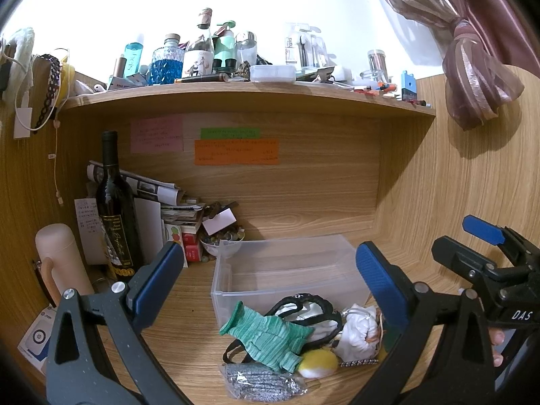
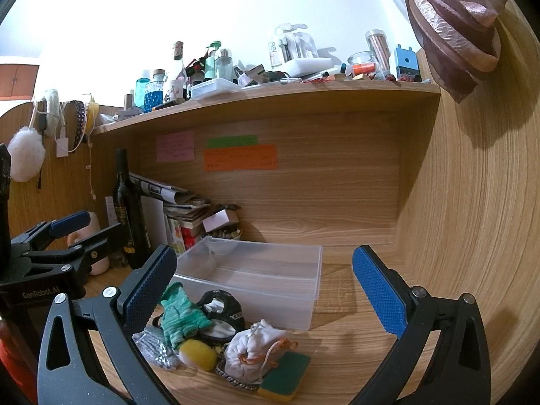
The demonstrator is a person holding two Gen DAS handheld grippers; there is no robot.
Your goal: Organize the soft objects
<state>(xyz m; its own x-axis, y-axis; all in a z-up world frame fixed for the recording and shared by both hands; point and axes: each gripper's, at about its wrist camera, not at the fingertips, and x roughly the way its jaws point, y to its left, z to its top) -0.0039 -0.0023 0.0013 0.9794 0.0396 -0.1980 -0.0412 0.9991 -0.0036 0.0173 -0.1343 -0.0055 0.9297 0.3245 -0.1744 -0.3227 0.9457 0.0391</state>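
A clear plastic bin point(image 1: 287, 266) point(image 2: 256, 280) stands empty on the wooden desk. In front of it lies a pile of soft things: a green knitted piece point(image 1: 266, 335) point(image 2: 179, 317), a black and white pouch point(image 1: 310, 314) point(image 2: 221, 314), a white drawstring bag point(image 1: 357, 334) point(image 2: 253, 351), a yellow puff point(image 1: 319, 362) point(image 2: 199, 354), a grey packet in plastic point(image 1: 260, 383) point(image 2: 155, 347) and a green-yellow sponge point(image 2: 287, 374). My left gripper point(image 1: 270, 276) is open above the pile. My right gripper point(image 2: 266, 290) is open above the bin's front, and also shows in the left wrist view point(image 1: 482, 236).
A dark wine bottle point(image 1: 116, 209) point(image 2: 130, 212), a cream flask point(image 1: 59, 260), stacked papers point(image 1: 158, 195) and a small bowl of beads point(image 1: 219, 239) crowd the back left. A cluttered shelf point(image 1: 249, 98) overhangs the desk. A tied curtain point(image 1: 472, 77) hangs at the right.
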